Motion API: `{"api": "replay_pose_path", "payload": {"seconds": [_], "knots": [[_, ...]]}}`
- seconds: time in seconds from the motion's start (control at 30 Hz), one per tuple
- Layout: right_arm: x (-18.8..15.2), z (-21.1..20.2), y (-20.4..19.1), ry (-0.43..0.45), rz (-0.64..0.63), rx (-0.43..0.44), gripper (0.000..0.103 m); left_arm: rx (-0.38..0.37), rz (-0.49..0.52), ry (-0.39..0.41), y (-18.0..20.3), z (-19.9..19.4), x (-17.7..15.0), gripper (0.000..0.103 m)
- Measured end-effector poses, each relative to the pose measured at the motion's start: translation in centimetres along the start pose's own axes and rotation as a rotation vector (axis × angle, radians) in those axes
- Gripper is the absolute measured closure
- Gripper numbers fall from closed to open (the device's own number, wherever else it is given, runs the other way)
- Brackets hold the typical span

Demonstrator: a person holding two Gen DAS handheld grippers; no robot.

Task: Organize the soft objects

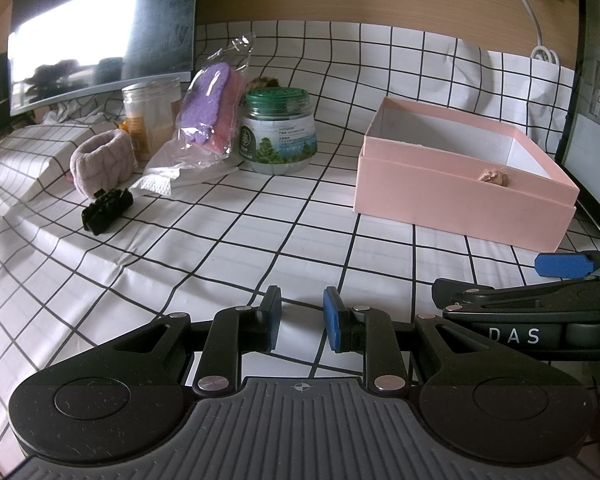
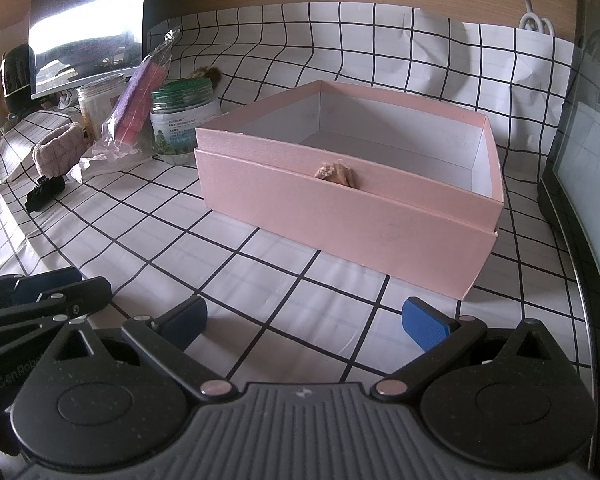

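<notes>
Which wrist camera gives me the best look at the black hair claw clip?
Left wrist: the black hair claw clip lies larger and clearer there, its teeth visible in front of the pink scrunchie. The right wrist view shows it only small, near the left edge.

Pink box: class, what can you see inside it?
Inside the pink box, only a small tan fuzzy thing peeks over the near wall. The floor behind that wall is hidden; the rest looks bare white.

My left tool (image 1: 301, 318) tilts down over the tabletop (image 1: 228, 248), its blue pads a narrow gap apart with nothing between them. My right tool (image 2: 303, 322) sits just beside it, tilted down, pads spread wide and empty.
</notes>
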State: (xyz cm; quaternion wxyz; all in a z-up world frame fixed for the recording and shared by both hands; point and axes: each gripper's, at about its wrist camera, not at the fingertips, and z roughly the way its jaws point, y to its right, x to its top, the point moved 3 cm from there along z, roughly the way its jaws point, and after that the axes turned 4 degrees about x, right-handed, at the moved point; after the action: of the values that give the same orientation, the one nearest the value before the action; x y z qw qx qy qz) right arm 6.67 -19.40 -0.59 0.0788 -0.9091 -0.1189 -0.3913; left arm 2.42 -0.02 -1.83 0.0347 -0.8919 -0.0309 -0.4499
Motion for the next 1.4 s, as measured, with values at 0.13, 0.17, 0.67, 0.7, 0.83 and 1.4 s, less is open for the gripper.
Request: {"api": "replay_pose_path", "payload": {"seconds": [0.13,0.17,0.67,0.7,0.83,1.4], "knots": [[0.0,0.0,0.0,0.000,0.000,0.000,0.000,-0.001,-0.001,0.000,0.0,0.0,0.0,0.077],[0.0,0.0,0.0,0.000,0.000,0.000,0.000,0.000,-0.001,0.000,0.0,0.0,0.0,0.077],[0.0,0.0,0.0,0.000,0.000,0.000,0.000,0.004,0.006,0.001,0.0,0.0,0.0,0.077],[0.0,0.0,0.0,0.000,0.001,0.000,0.000,0.005,0.006,0.001,0.0,0.0,0.0,0.077],[0.0,0.0,0.0,0.000,0.000,0.000,0.000,0.005,0.007,0.001,-0.1,0.0,0.0,0.077],[1.4,0.5,0.5,-0.137,0.037,0.016,0.000,-0.125,-0.063,-0.049,-2.3,0.3,0.8,0.078]]}}
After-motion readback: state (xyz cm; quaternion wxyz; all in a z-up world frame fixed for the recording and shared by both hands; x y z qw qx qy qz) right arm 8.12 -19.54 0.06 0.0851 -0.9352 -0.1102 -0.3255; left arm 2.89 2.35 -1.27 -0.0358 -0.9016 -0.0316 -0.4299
